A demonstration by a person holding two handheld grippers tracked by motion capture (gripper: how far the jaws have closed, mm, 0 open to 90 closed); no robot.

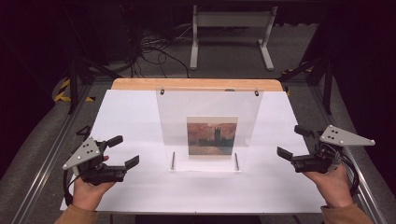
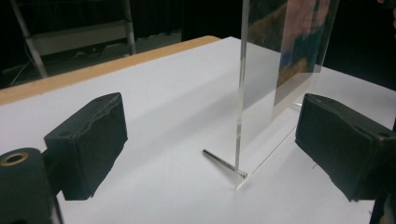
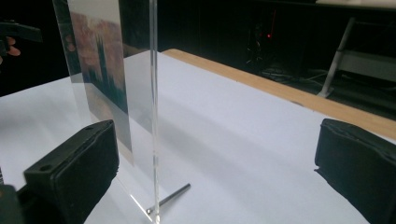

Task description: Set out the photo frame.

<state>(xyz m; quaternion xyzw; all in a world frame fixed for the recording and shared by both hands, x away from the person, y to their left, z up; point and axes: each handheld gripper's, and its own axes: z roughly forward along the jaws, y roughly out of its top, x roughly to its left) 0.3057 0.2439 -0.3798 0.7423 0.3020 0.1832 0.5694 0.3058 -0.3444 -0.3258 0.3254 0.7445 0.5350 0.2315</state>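
We flank the acrylic picture frame (image 1: 208, 126), both hand-held grippers (image 1: 122, 150) (image 1: 290, 141) wide open, empty; next we close in on its edges.

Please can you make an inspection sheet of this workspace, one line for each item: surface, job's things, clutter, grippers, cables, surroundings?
Surface: white tabletop with a wooden strip along its far edge.
Job's things: clear acrylic picture frame standing upright at the centre on two metal pins, holding a painting print.
Clutter: nothing seen.
Grippers: left gripper open, apart from the frame on its left; right gripper open, apart on its right.
Cables: a black cable trails from the left gripper; loose black cables on the floor beyond the table.
Surroundings: dark room, grey floor, white metal stand behind.
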